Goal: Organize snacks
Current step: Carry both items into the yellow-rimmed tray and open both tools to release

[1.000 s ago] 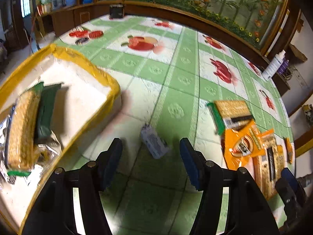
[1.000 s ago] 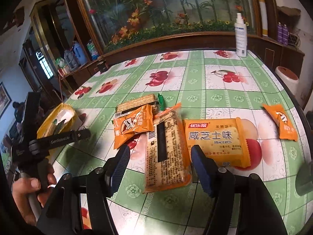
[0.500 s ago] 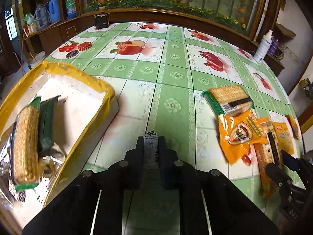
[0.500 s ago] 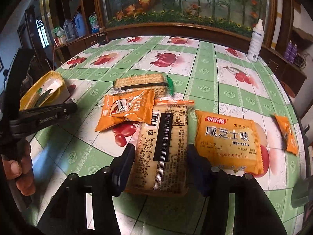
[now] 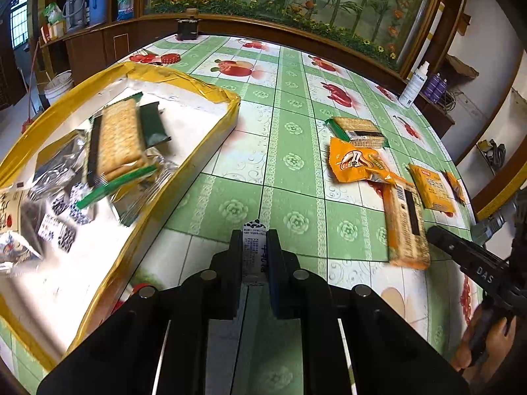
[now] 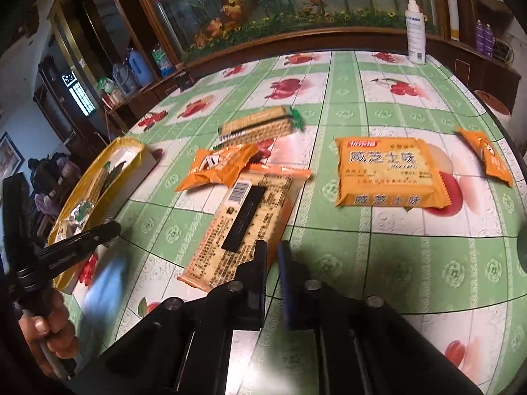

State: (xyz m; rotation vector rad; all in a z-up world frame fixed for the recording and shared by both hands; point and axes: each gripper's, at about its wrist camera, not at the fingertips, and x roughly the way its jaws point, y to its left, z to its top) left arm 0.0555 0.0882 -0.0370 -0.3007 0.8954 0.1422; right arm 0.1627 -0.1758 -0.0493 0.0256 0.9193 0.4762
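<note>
Yellow-rimmed tray point(image 5: 210, 93) sits at the table's point(image 5: 290, 164) left side, holding a green-edged cracker pack point(image 5: 120, 138), a dark green packet point(image 5: 153, 125) beside it, clear wrappers and small black-and-white candies point(image 5: 70, 209) near its front end. Left gripper point(image 5: 253, 256) is clamped on a small white sachet point(image 5: 253, 247), held upright between the pads, above the table just right of the tray. Right gripper point(image 6: 271, 256): jaws closing, gap narrow; its left finger overlaps the near right corner of the long cracker pack point(image 6: 243, 220), and whether the pads pinch that edge cannot be told. Loose snacks on the table: orange packet point(image 6: 217, 168) touching the long pack's far end, another cracker pack point(image 6: 260, 125) behind it, big orange biscuit bag point(image 6: 388, 171) to the right, small orange packet point(image 6: 487, 156) near the table edge. Only the left view shows the tray's contents clearly and the sachet; there the right gripper's arm and hand point(image 5: 477, 339) show at the right edge. Only the right view reads the biscuit bag's print, and shows the left hand point(image 6: 49, 332) on its handle and a white spray bottle point(image 6: 415, 29) up close.
</note>
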